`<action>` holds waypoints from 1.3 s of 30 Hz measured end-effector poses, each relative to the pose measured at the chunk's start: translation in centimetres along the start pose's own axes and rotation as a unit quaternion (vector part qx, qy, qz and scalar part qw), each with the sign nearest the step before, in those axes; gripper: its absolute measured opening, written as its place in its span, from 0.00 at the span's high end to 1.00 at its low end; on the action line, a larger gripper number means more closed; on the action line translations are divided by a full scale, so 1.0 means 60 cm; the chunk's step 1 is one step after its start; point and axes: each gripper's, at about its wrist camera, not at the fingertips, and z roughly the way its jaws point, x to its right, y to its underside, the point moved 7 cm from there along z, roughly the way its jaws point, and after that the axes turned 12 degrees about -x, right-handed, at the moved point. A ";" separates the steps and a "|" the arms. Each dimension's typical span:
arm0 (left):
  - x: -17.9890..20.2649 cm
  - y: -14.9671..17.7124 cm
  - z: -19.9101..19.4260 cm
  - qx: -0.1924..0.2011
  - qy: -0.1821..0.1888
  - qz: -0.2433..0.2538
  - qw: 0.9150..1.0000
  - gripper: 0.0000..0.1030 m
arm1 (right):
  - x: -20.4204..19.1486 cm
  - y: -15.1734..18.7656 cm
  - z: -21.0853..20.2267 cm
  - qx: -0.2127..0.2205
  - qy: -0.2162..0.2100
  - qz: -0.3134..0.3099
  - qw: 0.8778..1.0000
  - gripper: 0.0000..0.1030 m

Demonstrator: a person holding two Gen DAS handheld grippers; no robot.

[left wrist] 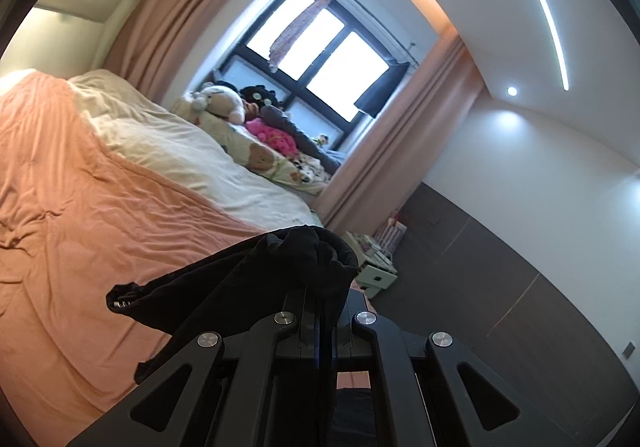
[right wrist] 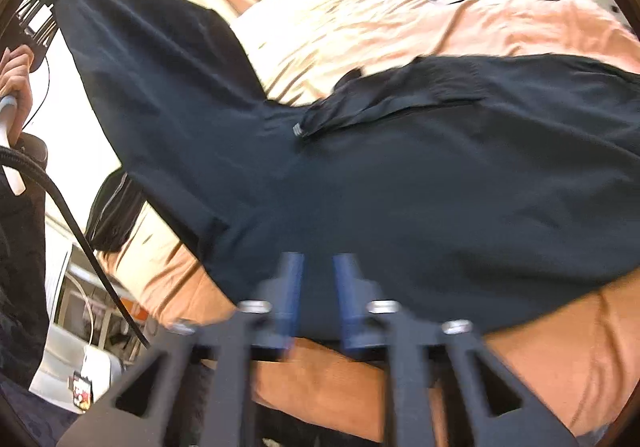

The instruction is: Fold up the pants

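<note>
My left tool (left wrist: 320, 307) pinches one end of the black pants (right wrist: 400, 183) up high, my right tool (right wrist: 316, 287) sits a bit open around an edge, and the rest lies unfolded on the bed (right wrist: 400, 23).

The left claw (left wrist: 320, 287) is raised with fingers clamped together, while the right claw (right wrist: 318, 287) sits low, fingers parted.

Pants (right wrist: 400, 187) lie across bed (right wrist: 400, 19), one part raised toward 10 o'clock, up to left gripper (right wrist: 36, 23). Right gripper (right wrist: 318, 287) at 6 o'clock, on pants' near edge. Left wrist view: pillows and toys (left wrist: 256, 119) at 12, beyond bed, below window (left wrist: 316, 47).
</note>
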 end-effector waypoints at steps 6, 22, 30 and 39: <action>0.063 -0.002 0.040 -0.015 0.018 0.021 0.999 0.97 | 0.032 0.031 -0.056 0.029 -0.009 0.010 1.000 0.25; 0.248 0.065 0.223 -0.092 0.055 0.070 0.992 0.97 | 0.141 0.113 -0.186 0.090 0.007 0.072 0.993 0.25; 0.309 0.145 0.368 -0.171 0.054 0.081 0.980 0.97 | 0.206 0.162 -0.231 0.113 0.010 0.118 0.987 0.25; 0.365 0.260 0.484 -0.248 0.055 0.114 0.960 0.97 | 0.264 0.207 -0.271 0.143 0.014 0.170 0.975 0.25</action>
